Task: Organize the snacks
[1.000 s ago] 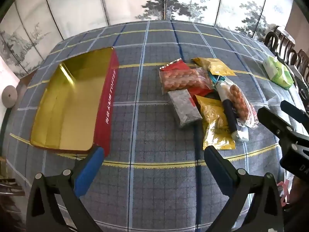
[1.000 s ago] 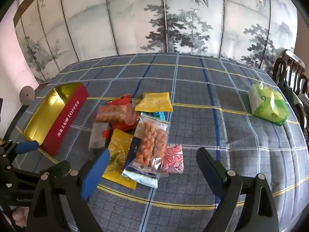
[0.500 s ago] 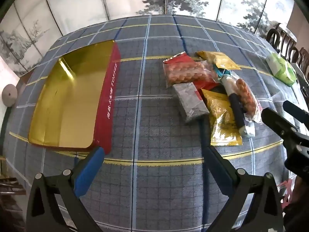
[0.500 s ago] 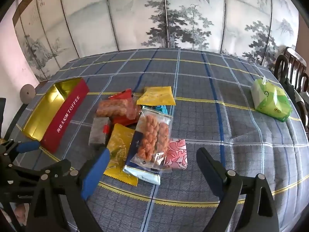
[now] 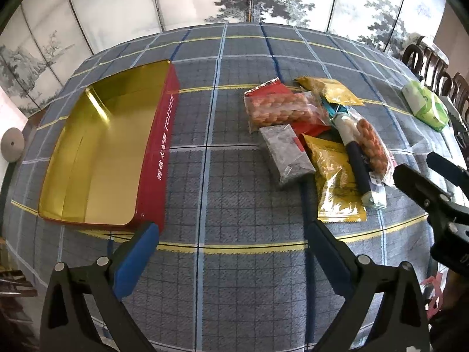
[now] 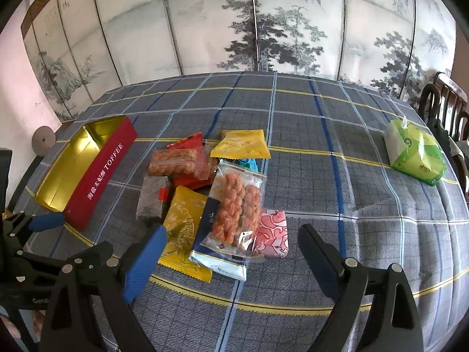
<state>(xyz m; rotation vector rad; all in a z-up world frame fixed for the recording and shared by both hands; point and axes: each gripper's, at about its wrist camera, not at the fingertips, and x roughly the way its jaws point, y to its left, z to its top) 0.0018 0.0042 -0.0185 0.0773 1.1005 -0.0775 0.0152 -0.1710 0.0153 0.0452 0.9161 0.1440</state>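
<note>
Snack pile beside open toffee tin (image 5: 96, 158), plaid-cloth surface (image 5: 234, 264).
Both grippers, left (image 5: 231, 234) & right (image 6: 231, 240): fingers spread wide, empty; crinkly foil/clear packets (image 6: 222, 199) overlap; tin interior smooth gold.

snack pile (image 6: 217, 202) (loosely heaped), red tin (image 6: 99, 173) beside

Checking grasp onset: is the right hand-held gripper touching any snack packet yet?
Apart. The right wrist view shows the right hand-held gripper open, hovering near the clear twist-snack bag, holding nothing.
</note>
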